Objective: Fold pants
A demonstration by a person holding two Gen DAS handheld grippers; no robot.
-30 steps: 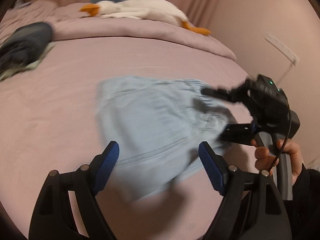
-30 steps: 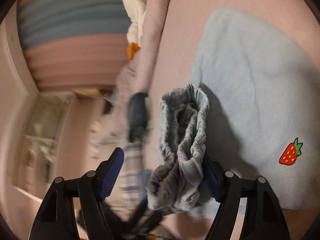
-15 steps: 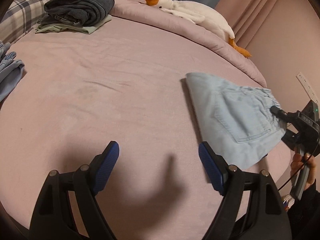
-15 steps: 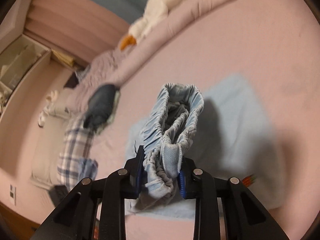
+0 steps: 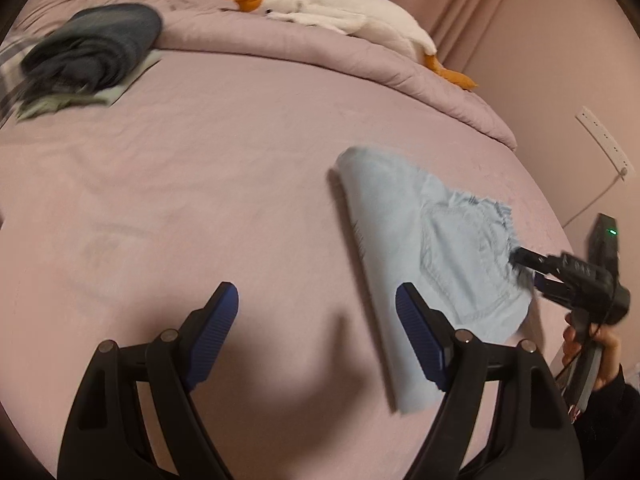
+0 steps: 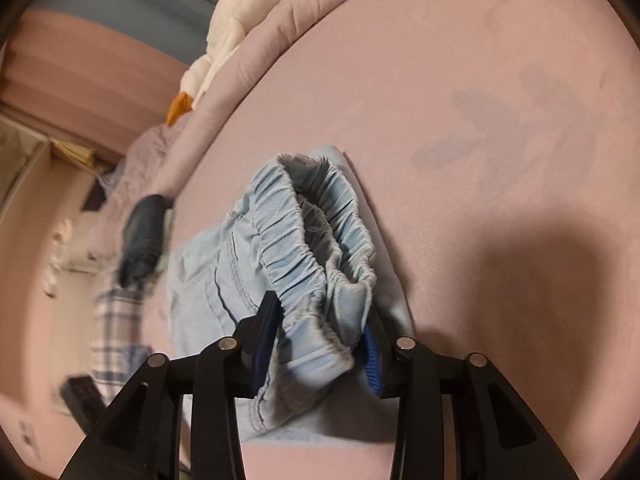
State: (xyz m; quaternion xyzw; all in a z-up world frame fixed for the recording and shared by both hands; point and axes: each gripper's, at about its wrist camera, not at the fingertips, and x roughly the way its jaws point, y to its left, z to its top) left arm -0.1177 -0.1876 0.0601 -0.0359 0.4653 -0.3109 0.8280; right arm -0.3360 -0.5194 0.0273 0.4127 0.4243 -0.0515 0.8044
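My right gripper (image 6: 320,336) jaws opening, pants (image 6: 304,240) waistband between them; left gripper (image 5: 316,328) spread wide over bed (image 5: 200,160), holding nothing.

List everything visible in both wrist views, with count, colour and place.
pants: one, light blue, folded on the bed's right side, elastic waistband between the right gripper's opening jaws
bed sheet: one, pink, under everything
duvet: one, pink, bunched along the far edge
goose plush: one, white with orange beak and feet, lying on the duvet
folded clothes: one stack, dark grey over pale green, far left
plaid cloth: one, blue-white check, at the bed's edge near the stack
power strip: one, white, on the wall
left gripper: black with blue pads, open, empty
right gripper: black with blue pads, at the waistband
hand: one, dark sleeve, holding the right gripper's handle
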